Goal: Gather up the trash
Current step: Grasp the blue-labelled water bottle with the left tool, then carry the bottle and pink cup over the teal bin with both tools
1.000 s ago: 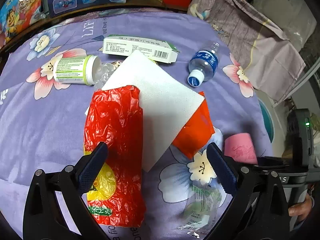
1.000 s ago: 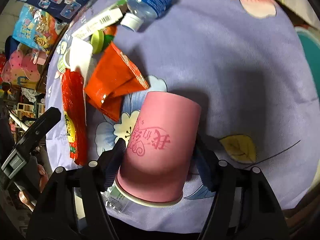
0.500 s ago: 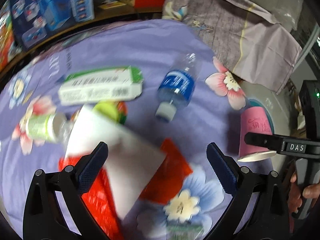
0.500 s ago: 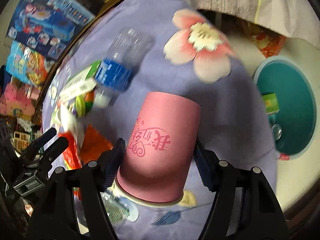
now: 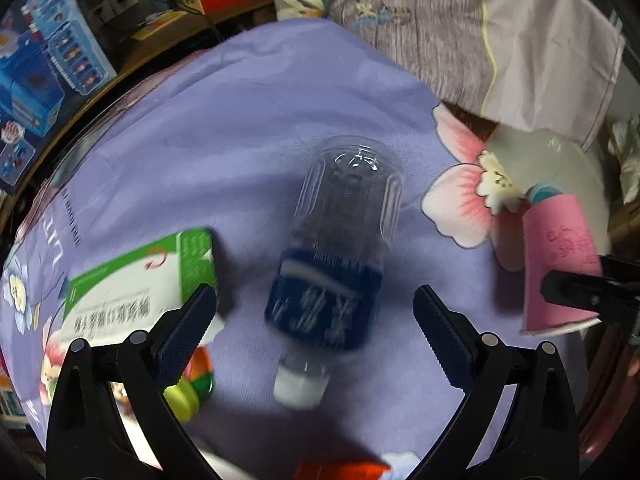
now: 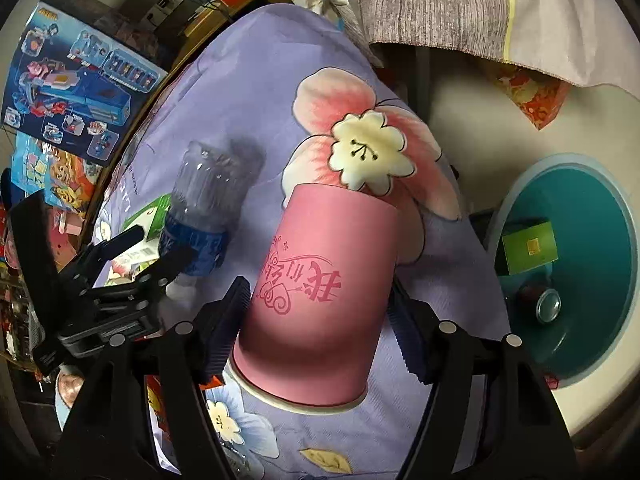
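My right gripper [image 6: 320, 320] is shut on a pink paper cup [image 6: 320, 300] and holds it above the table edge; the cup also shows in the left wrist view [image 5: 560, 268]. A teal trash bin [image 6: 592, 264] stands on the floor to the right, with a green box and a can inside. My left gripper [image 5: 316, 328] is open, its jaws on either side of a clear plastic bottle [image 5: 340, 248] with a blue label and white cap, lying on the purple floral cloth [image 5: 240, 140]. The bottle also shows in the right wrist view [image 6: 208, 208].
A green and white box [image 5: 140, 288] lies left of the bottle, with a yellow-green lid [image 5: 188, 392] below it. An orange wrapper [image 5: 340, 470] shows at the bottom edge. Toy boxes [image 6: 80, 72] stand behind the table. A grey cloth [image 5: 480, 40] hangs at the back right.
My left gripper moved forward from the red bag and napkin to the bottle. My right gripper carried the pink cup up and right, toward the teal bin.
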Demonstrator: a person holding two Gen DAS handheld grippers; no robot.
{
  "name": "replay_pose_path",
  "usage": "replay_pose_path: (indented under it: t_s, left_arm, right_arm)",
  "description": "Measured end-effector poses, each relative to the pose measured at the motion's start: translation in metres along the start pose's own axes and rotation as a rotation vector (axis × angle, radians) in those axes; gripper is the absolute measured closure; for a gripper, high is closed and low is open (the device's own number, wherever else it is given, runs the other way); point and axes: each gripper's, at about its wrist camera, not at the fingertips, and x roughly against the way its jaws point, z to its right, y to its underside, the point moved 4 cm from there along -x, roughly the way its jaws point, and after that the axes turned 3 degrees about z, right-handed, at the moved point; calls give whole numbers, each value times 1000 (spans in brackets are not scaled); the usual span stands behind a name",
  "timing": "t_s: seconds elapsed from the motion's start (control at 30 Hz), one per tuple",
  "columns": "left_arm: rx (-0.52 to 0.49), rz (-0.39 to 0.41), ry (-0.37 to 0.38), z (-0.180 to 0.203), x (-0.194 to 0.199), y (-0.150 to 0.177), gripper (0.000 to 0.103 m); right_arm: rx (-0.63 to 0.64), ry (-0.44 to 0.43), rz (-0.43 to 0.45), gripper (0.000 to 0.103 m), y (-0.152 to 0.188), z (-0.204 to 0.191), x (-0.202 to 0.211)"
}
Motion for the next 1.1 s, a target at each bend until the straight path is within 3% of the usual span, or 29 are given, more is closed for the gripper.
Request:
replay_pose_path:
  t_s: [0.1,0.13,0.17,0.2,0.23,0.43,0.7,1.1]
  left_arm:
    - [22,-13,12,0,-15,-4,4]
    - [29,-13,14,1,-18,-5,9]
    - [35,-11,18,1,-21,-7,17]
    - [36,-18,31,3,-24,-7,32]
    - [35,-15,23,4,-25,-7,36]
    - [8,11,7,21,-9,1,36]
    - [-27,42,71,64,34,17,36]
    - [-126,46,182,168,62,18,36]
  right_arm:
    - [-11,-8,-10,37,-3,9,-4]
    - [-16,-9,-12,37,-3,11,-5]
    - [-22,-12,-12,37,-4,14,-5]
    - [-28,-15,-12,37,-4,17,-6]
    - [-38,-21,-9,37,-4,21,-5]
    - [-74,-53,23,37,0,35,9]
    - [-118,-77,80,37,11,58,42]
    - [-272,-55,230,37,38,152,126]
